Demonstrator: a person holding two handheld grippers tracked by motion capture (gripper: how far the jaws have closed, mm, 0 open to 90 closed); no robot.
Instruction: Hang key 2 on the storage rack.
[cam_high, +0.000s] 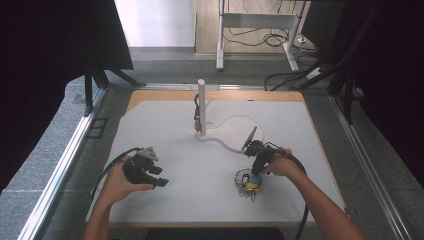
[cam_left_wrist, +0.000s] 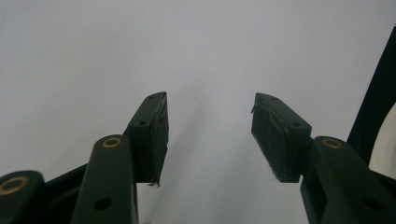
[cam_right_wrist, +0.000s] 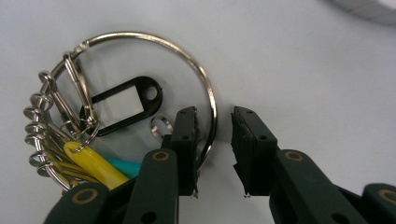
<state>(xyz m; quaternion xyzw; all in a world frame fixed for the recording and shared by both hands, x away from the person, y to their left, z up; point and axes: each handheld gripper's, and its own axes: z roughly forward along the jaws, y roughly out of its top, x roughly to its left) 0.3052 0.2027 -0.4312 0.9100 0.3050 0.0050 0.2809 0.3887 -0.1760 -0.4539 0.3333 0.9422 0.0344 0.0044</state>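
Note:
A large metal key ring (cam_right_wrist: 140, 39) lies flat on the white mat (cam_high: 200, 165), carrying several small rings, a black tag (cam_right_wrist: 123, 105), a yellow tag (cam_right_wrist: 93, 163) and a teal one (cam_right_wrist: 126, 165). My right gripper (cam_right_wrist: 215, 126) points down over it, one jaw inside the ring and one outside. The ring's wire runs between the pads with a gap still showing, so the gripper is open. In the high view the key ring (cam_high: 246, 181) sits under the right gripper (cam_high: 256, 172). My left gripper (cam_left_wrist: 208, 126) is open and holds nothing, resting low over the mat at the left (cam_high: 161, 177).
A white stand with an upright post (cam_high: 202, 100) and a round base (cam_high: 235, 131) sits at the mat's middle back; another small bunch of keys (cam_high: 198, 122) hangs on its pegs. The table's metal rails run along both sides.

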